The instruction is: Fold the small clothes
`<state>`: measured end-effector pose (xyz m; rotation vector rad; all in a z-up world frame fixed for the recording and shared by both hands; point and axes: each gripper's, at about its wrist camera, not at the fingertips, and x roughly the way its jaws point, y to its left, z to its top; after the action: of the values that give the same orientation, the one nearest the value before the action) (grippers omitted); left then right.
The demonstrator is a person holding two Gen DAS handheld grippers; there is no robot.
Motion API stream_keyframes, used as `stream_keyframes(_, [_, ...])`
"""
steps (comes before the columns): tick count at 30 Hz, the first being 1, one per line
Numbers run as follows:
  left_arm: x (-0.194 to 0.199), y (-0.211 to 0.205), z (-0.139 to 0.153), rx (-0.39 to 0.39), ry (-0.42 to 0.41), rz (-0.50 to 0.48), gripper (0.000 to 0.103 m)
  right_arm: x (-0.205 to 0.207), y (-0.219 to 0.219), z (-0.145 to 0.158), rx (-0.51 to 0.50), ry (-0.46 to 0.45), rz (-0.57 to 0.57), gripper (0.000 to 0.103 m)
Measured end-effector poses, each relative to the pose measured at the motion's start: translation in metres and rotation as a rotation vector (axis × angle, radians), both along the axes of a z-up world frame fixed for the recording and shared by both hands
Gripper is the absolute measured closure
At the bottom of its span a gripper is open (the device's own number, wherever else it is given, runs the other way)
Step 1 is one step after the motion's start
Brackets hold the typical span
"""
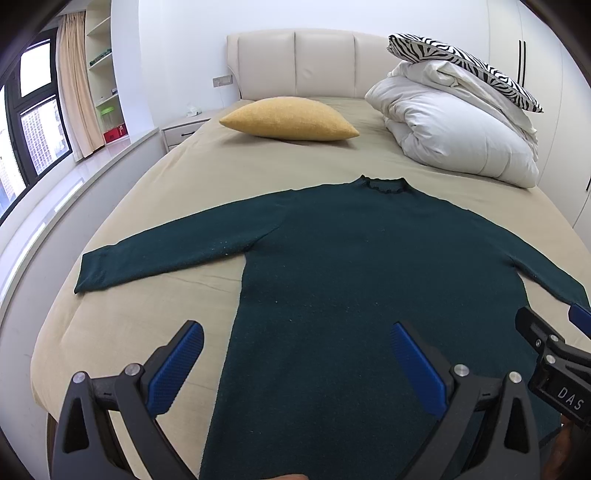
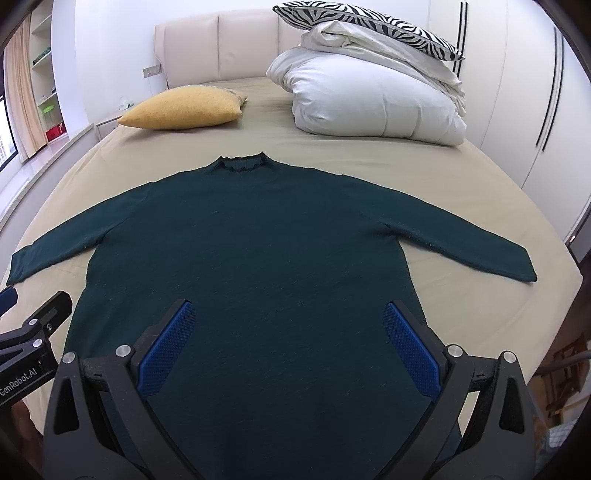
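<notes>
So, dark green sweater [image 2: 258,258] lies flat mid-bed [image 2: 480,177], collar twd headboard, hem twd near edge, sleeves spread sideways. Left claw [image 1: 295,354] & right claw [image 2: 288,332] both wide open, holding nothing, above hem.

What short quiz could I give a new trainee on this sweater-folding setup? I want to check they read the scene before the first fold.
1. True or false: the dark green sweater lies flat on the bed with both sleeves spread outward.
2. Which thing sits on top of the white duvet? A) the yellow cushion B) the zebra-print pillow C) the sweater
3. Fill in: the left gripper and right gripper both have their jaws ____ and hold nothing.

Key: 1 true; 2 B; 3 open.
</notes>
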<state>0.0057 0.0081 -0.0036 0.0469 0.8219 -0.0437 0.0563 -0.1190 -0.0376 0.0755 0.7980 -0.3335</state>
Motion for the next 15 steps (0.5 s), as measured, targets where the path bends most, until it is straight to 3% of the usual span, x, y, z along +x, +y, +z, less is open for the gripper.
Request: stream_keyframes(15, [0.0004, 0.0015, 0.0003, 0.000, 0.001, 0.000, 0.000, 0.0040, 0.0019, -0.0030, 0.002, 0.006, 0.005, 0.000])
